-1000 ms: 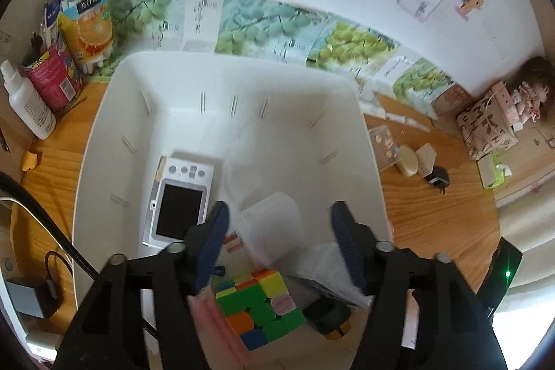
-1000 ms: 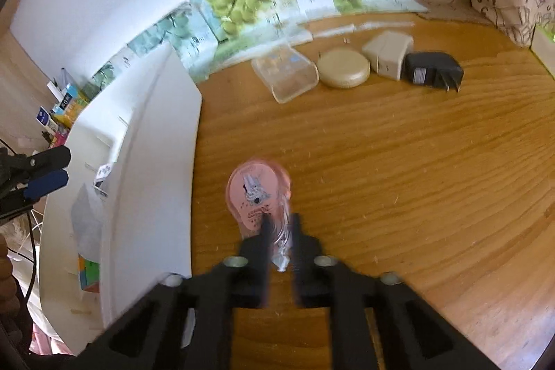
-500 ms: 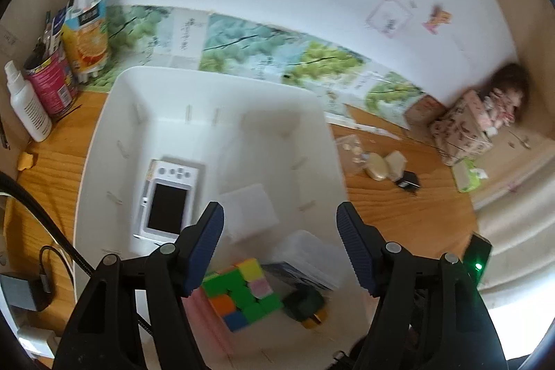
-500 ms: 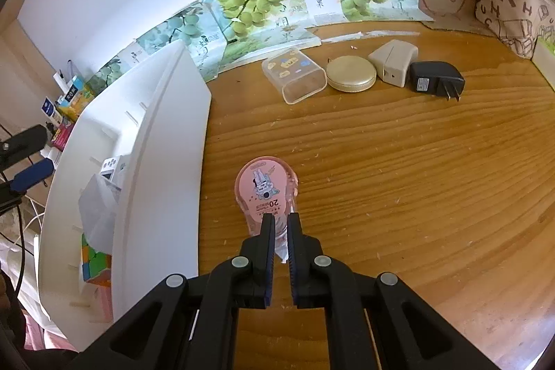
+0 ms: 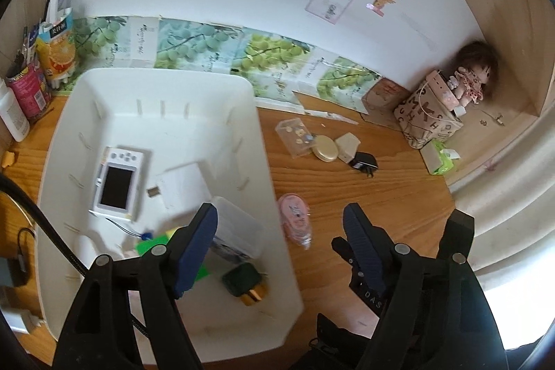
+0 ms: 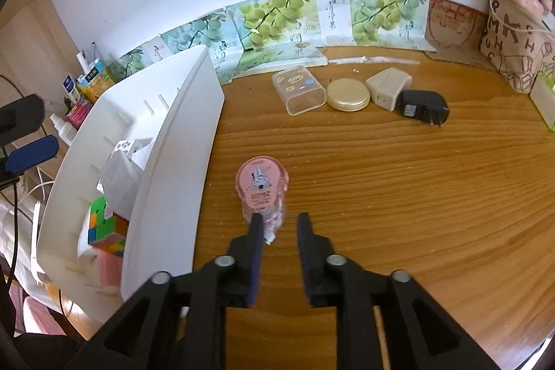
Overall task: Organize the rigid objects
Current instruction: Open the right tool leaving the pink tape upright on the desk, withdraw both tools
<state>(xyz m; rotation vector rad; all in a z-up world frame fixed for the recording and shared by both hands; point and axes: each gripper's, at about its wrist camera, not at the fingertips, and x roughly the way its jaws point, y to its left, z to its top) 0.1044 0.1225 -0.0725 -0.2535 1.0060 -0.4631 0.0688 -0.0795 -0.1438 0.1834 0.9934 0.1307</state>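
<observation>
One pink tape dispenser (image 6: 261,188) lies just ahead of the released, empty right hand-held gripper (image 6: 279,220).

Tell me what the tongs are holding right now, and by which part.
Nothing. Left tongs gape empty; right tongs stand apart, the pink dispenser with its clear tip beside one finger, unpinched.

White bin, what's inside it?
A white camera, a white box, a clear box, a colourful cube and a dark green thing. The left gripper hides part of the cube.
</observation>
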